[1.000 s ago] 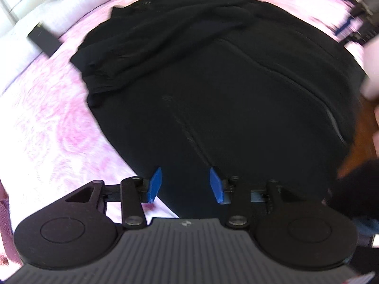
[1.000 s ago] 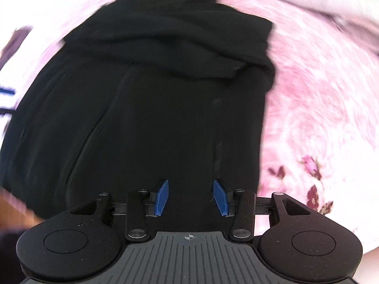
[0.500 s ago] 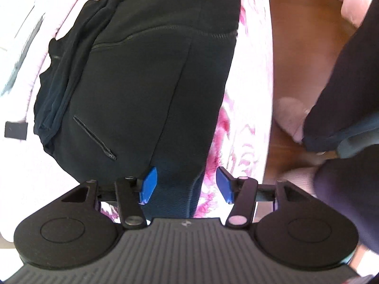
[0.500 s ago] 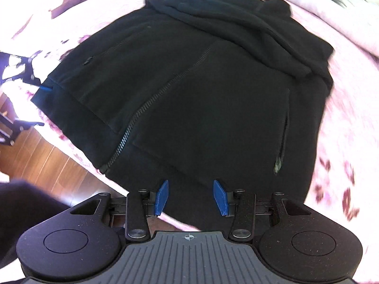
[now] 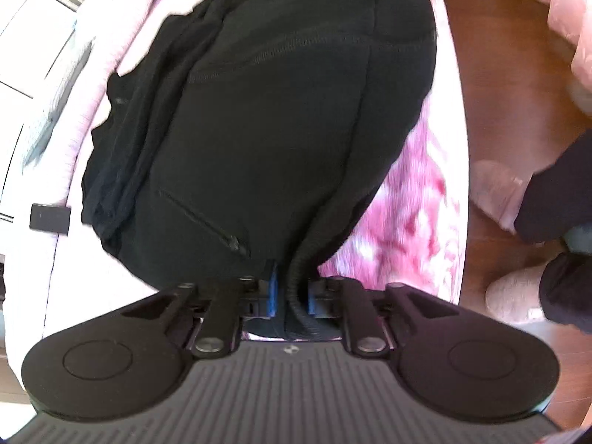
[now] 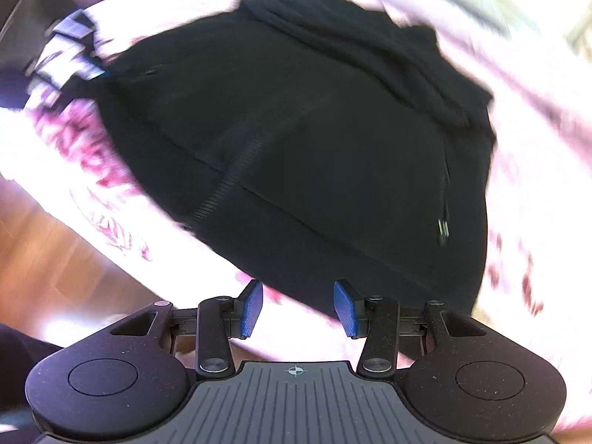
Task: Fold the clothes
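Black zip-up jacket (image 5: 281,118) lies spread on the bed (image 5: 407,199), over a pink floral cover, its hem corner at the bed's edge beside the wooden floor (image 5: 492,85).

Left gripper (image 5: 290,292): jaws closed on the ribbed hem corner of the jacket; the thick band bunches between the blue pads and the cloth runs straight ahead from them.

Right gripper (image 6: 298,309): jaws apart, nothing between them, hovering just short of the opposite hem corner. Jacket (image 6: 314,140) fills the view ahead of the jaws; the view is blurred.

Progress, as I judge it: early. Sleeves look already laid across the top of the body, far from both jaws. One hem corner is gripped; the second is not yet taken, and the bottom-to-top fold is still to do.

Look of it: soft, heavy knit, front up, centre zip (image 6: 225,181) closed, small zipped pocket (image 5: 203,218) just ahead-left of the left jaws. Mostly flat, rumpled at the sleeves.
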